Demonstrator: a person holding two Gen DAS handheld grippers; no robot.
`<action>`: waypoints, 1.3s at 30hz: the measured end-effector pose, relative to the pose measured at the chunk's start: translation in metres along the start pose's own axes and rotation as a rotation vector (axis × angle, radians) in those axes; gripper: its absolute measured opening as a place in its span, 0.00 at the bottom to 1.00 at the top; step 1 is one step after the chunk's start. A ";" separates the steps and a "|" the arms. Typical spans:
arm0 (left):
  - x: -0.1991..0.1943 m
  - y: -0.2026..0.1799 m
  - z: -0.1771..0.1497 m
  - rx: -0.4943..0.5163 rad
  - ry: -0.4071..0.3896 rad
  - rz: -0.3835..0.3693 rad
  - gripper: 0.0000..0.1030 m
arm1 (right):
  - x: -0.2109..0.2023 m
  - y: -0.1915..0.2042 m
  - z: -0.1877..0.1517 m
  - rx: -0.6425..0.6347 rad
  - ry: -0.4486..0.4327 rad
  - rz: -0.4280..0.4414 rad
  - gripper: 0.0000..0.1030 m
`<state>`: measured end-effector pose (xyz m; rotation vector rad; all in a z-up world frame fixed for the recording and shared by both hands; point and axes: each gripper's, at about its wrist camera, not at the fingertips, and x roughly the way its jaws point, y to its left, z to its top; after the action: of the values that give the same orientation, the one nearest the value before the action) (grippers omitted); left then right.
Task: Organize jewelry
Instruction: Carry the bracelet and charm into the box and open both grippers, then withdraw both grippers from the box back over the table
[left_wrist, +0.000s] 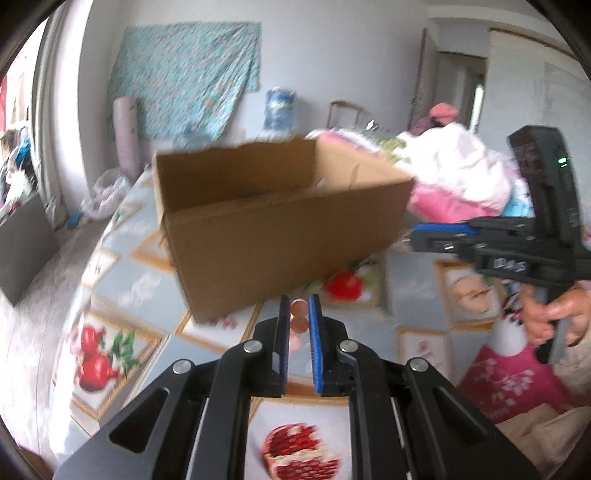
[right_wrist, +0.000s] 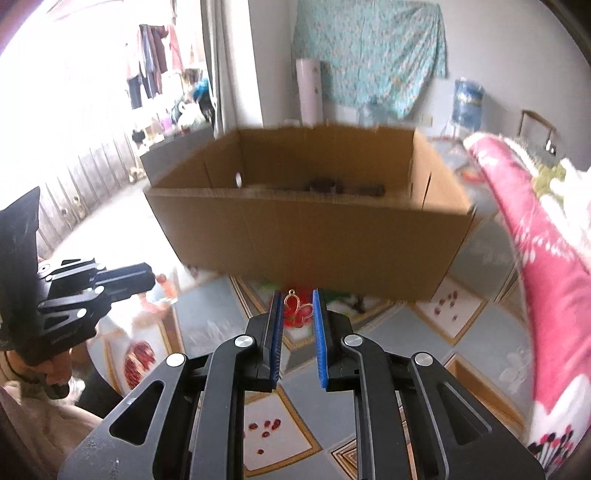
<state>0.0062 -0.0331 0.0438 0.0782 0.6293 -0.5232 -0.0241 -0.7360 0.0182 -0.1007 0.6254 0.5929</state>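
An open cardboard box (left_wrist: 280, 221) stands on the fruit-print cloth; in the right wrist view (right_wrist: 310, 240) dark items lie inside it. My left gripper (left_wrist: 299, 306) is shut on a string of pink beads (left_wrist: 298, 317), held just in front of the box's near corner. My right gripper (right_wrist: 297, 299) is shut on a gold butterfly pendant with red stones (right_wrist: 297, 310), held just before the box's front wall. Each gripper shows in the other's view: the right one (left_wrist: 417, 236) at the box's right, the left one (right_wrist: 147, 280) at the box's left.
A pile of pink and white bedding (left_wrist: 458, 177) lies right of the box, and its pink blanket (right_wrist: 546, 251) rises close on my right. The cloth-covered surface (left_wrist: 122, 295) drops off to the floor on the left. A blue water jug (left_wrist: 280, 109) stands by the far wall.
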 end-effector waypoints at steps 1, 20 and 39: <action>-0.007 -0.005 0.007 0.010 -0.018 -0.012 0.09 | -0.004 0.000 0.003 -0.003 -0.018 0.002 0.13; 0.101 0.023 0.151 -0.122 0.104 -0.183 0.09 | 0.019 -0.065 0.092 0.013 -0.162 -0.008 0.13; 0.189 0.041 0.140 -0.311 0.333 -0.239 0.35 | 0.063 -0.094 0.091 0.039 -0.059 0.001 0.13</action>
<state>0.2317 -0.1129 0.0441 -0.2106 1.0476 -0.6428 0.1162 -0.7595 0.0477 -0.0457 0.5792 0.5826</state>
